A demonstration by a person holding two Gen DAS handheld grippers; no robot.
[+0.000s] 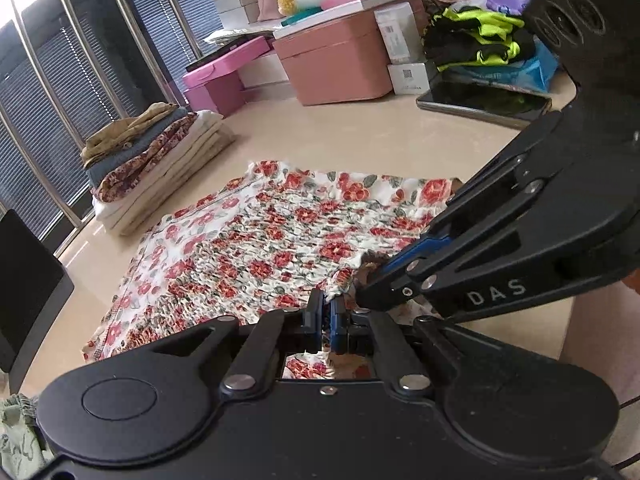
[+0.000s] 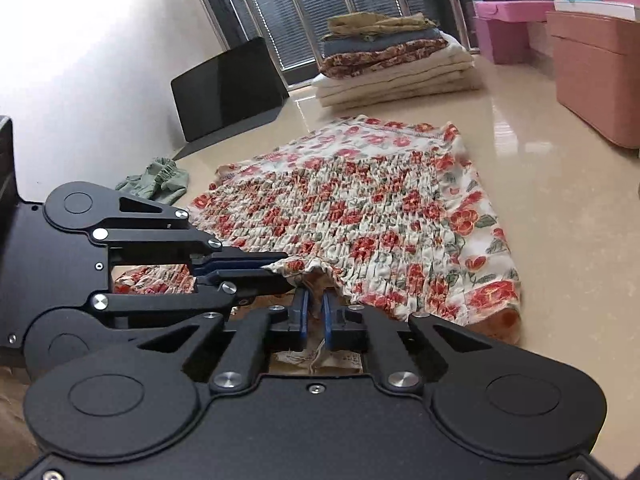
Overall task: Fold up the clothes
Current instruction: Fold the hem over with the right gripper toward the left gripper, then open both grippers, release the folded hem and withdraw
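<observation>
A white garment with red flowers and a smocked middle (image 1: 256,240) (image 2: 360,208) lies spread on the beige table. In the left wrist view my left gripper (image 1: 326,306) is shut on the garment's near edge, with a pinch of cloth between its blue pads. My right gripper (image 1: 366,286) comes in from the right and meets the same edge just beside it. In the right wrist view the right gripper (image 2: 315,304) has the bunched hem between its narrowly spaced pads, and the left gripper (image 2: 280,268) reaches in from the left, clamped on the lifted hem.
A stack of folded clothes (image 1: 160,160) (image 2: 392,64) sits behind the garment. Pink boxes (image 1: 336,60) (image 2: 596,72), a dark tablet (image 1: 484,100) and neon-yellow clothing (image 1: 480,36) crowd the far side. A black chair back (image 2: 228,92) and a small green garment (image 2: 160,180) stand at the table edge.
</observation>
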